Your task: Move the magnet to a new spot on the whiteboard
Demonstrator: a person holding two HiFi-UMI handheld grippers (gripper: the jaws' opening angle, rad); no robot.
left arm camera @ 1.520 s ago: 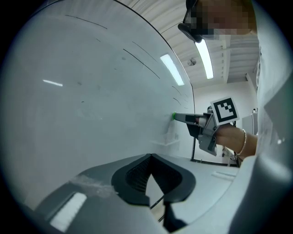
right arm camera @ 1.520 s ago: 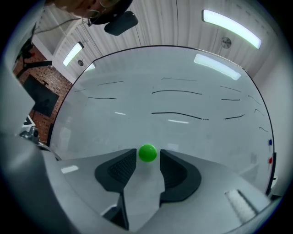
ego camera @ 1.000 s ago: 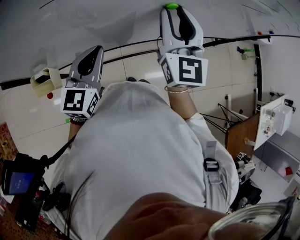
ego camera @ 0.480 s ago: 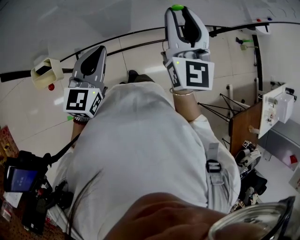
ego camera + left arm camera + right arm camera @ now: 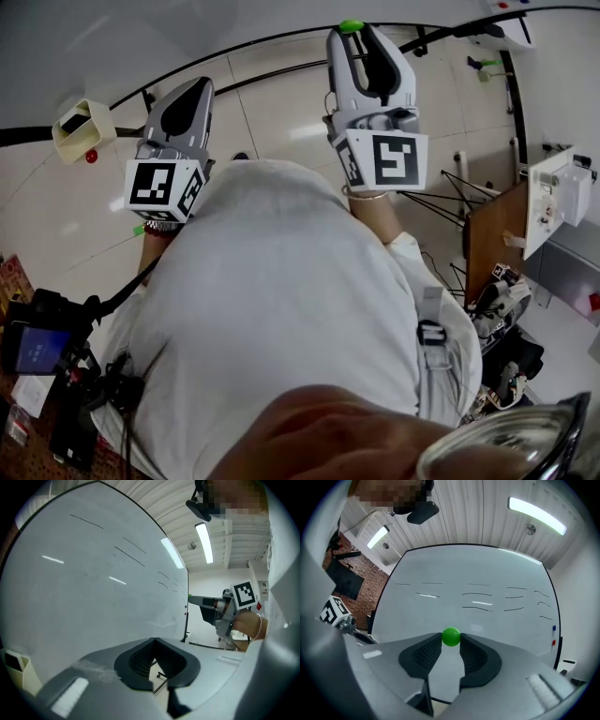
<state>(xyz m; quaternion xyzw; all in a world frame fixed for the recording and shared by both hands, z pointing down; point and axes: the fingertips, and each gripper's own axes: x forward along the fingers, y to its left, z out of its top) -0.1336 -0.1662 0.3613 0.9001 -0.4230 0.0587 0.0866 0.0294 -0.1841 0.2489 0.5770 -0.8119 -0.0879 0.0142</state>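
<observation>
- Right gripper view: green magnet (image 5: 451, 636) pinched at the jaw tips of the right gripper (image 5: 451, 644), close to the whiteboard (image 5: 511, 620); contact unclear
- Left gripper (image 5: 153, 643): jaws pressed together, empty
- Handling: hold grip firm; seat magnet flat on bare board before release

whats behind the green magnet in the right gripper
The whiteboard, with thin black lines. The patch right behind the magnet is covered by it.
</observation>
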